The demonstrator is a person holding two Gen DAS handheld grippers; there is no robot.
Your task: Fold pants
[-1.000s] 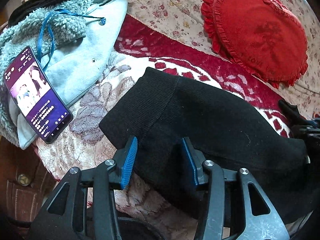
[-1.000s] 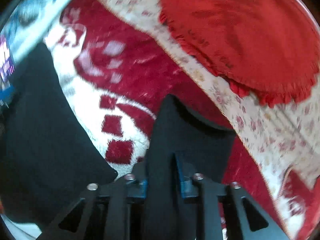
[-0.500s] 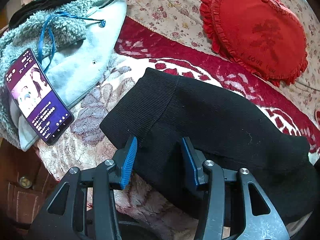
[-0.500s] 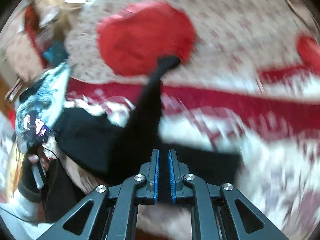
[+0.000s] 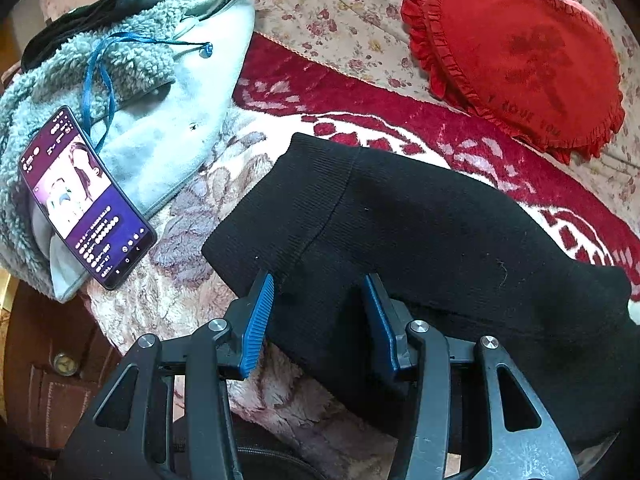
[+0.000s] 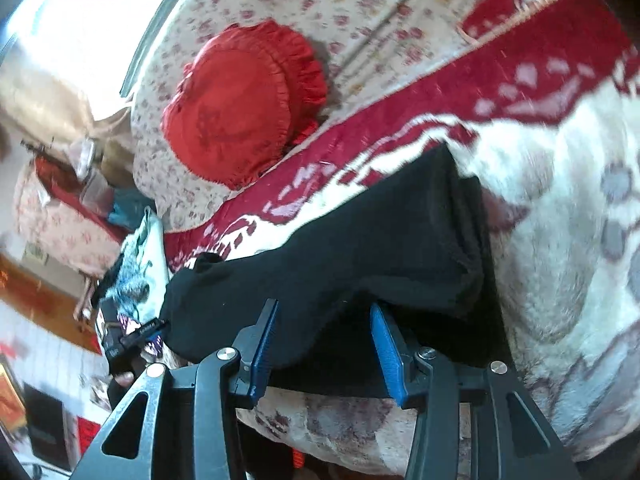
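Note:
The black pants (image 5: 420, 232) lie on a red and white blanket, folded over with the ribbed waistband at the left. My left gripper (image 5: 318, 312) is open, its blue pads astride the near edge of the waistband end. In the right wrist view the pants (image 6: 360, 256) lie doubled, with a folded edge at the right. My right gripper (image 6: 324, 344) is open and holds nothing, its pads either side of the near edge of the cloth.
A lit phone (image 5: 86, 200) lies on a grey fleece jacket (image 5: 132, 92) at the left. A red heart-shaped cushion (image 5: 520, 52) sits at the back on a floral sheet; it also shows in the right wrist view (image 6: 240, 100). The bed edge runs close below the grippers.
My right gripper was shut on a pant leg, carried it up and across, and has let it go; its jaws now stand open. The left gripper has stayed open and barely moved.

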